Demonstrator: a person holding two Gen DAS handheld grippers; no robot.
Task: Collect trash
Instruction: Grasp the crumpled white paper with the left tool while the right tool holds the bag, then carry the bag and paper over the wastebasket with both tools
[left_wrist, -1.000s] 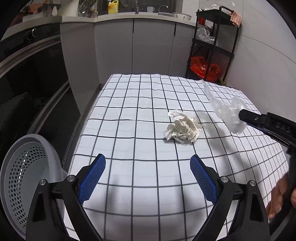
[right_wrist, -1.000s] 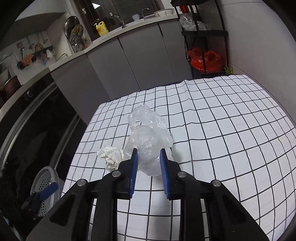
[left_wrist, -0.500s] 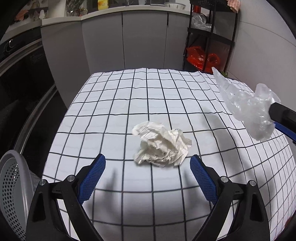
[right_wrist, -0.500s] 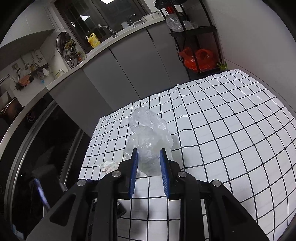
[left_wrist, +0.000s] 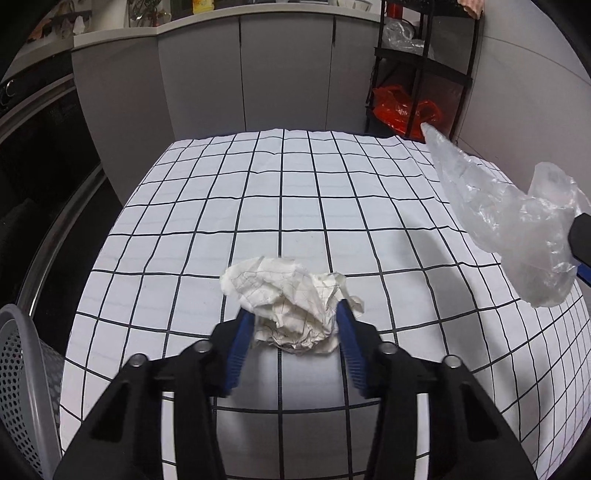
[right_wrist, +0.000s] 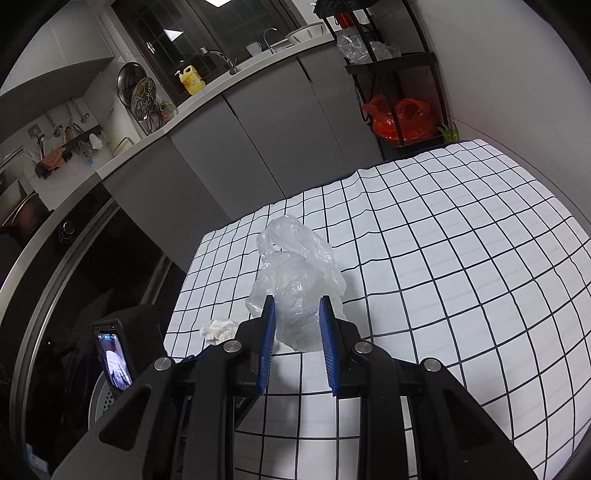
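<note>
Left wrist view, crumpled white paper ball (left_wrist: 291, 306), creased, faintly lined

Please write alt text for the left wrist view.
The left tool has just closed around a crumpled white paper ball on a black-gridded white tablecloth. At right hangs a clear crinkled plastic bag; a grey perforated basket stands lower left.

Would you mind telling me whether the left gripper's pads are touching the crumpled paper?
Touching. The left wrist view shows both blue pads of the just-closing left gripper pressed against the crumpled paper's sides.
</note>
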